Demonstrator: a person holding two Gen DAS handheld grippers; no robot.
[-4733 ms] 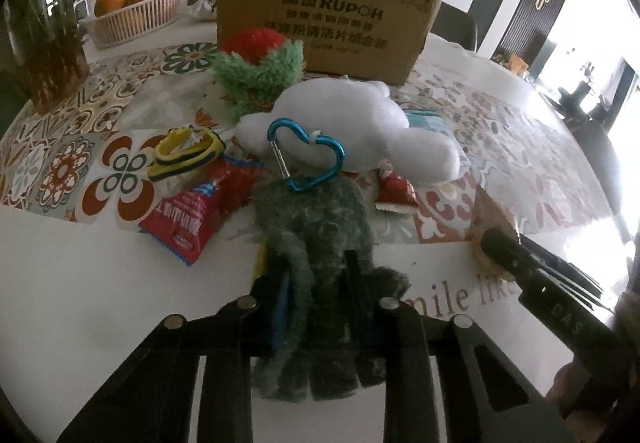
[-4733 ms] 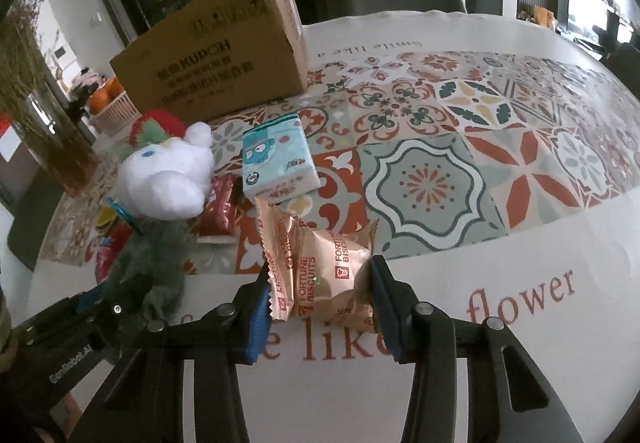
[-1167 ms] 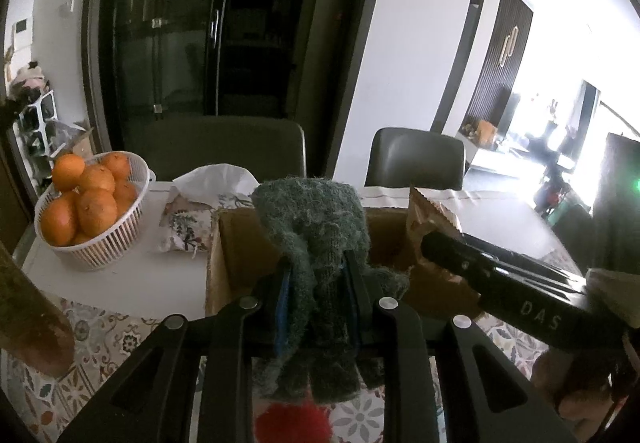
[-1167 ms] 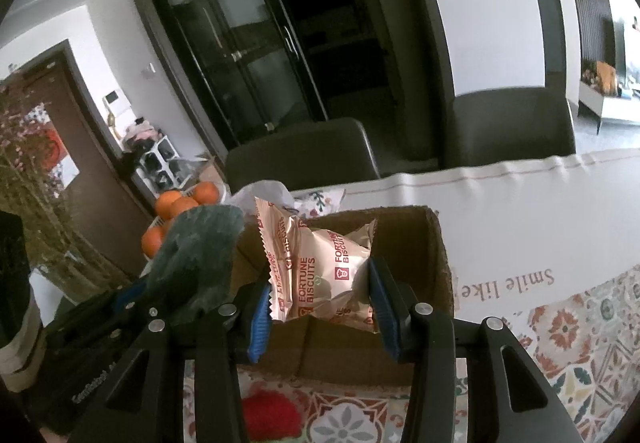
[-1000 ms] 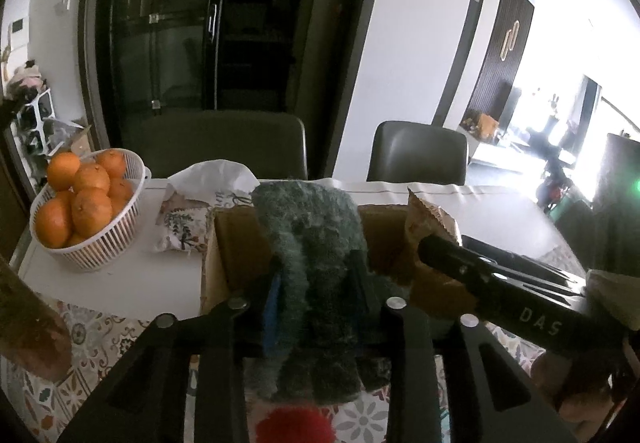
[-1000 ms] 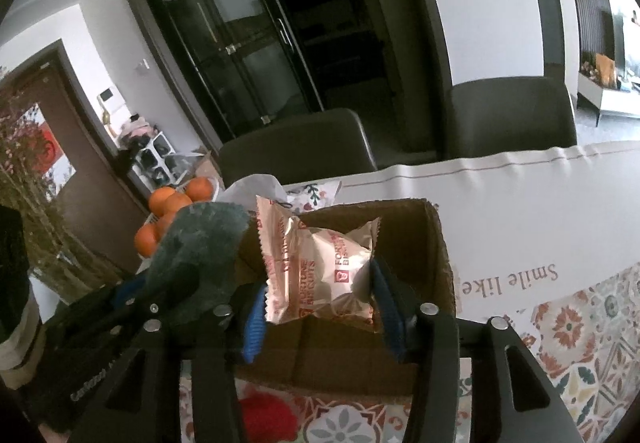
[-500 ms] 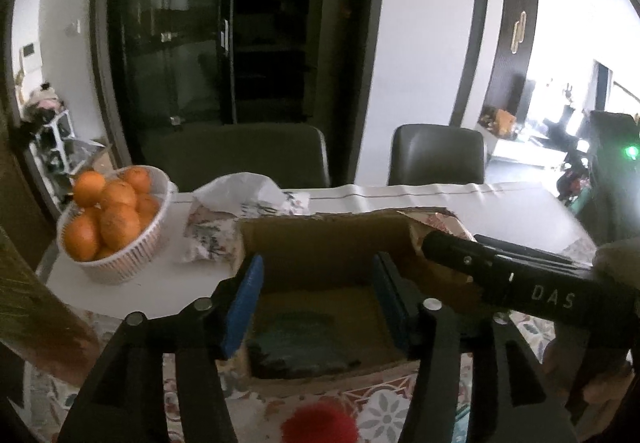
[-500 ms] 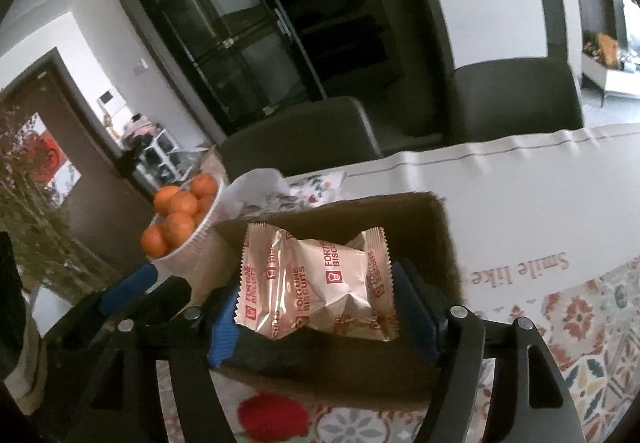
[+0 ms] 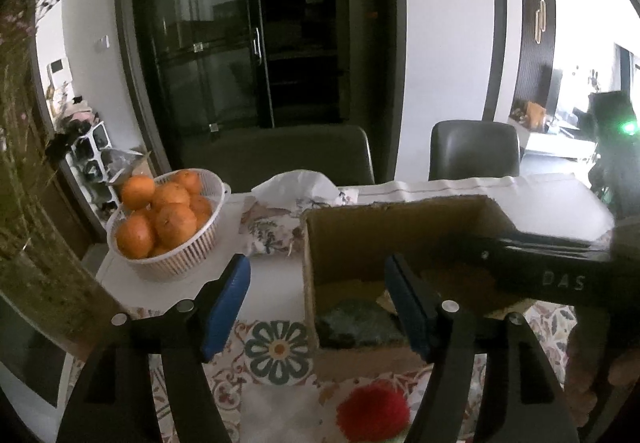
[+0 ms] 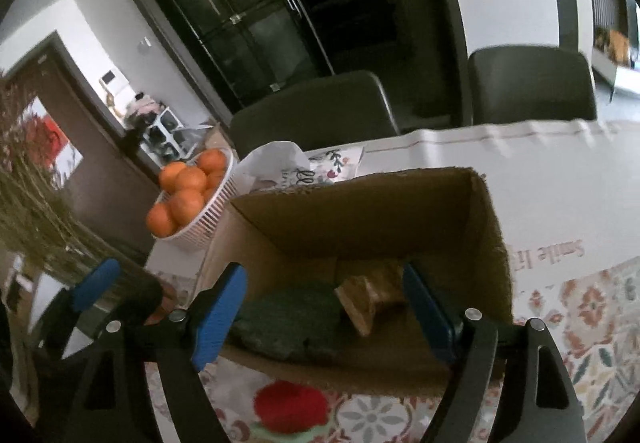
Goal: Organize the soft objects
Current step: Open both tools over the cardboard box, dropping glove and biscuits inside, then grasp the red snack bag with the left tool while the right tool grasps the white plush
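Both my tools have just been opening: the left tool (image 9: 318,297) and right tool (image 10: 322,313) gape with nothing between them. Beyond, in the cardboard box (image 10: 360,211), lie the shaggy green plush (image 10: 292,321) and crinkly foil biscuit packet (image 10: 372,295), half shadowed.

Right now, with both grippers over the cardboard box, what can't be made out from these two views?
- Green plush toy: lower edge hidden by the cardboard box front wall in both views.
- Biscuit packet: print unreadable, dim and blurred in the right wrist view; in the left wrist view the right gripper's body covers most of it.
- Red plush: cut off by the bottom edge in both views.
- Tablecloth lettering: cut off by the box.
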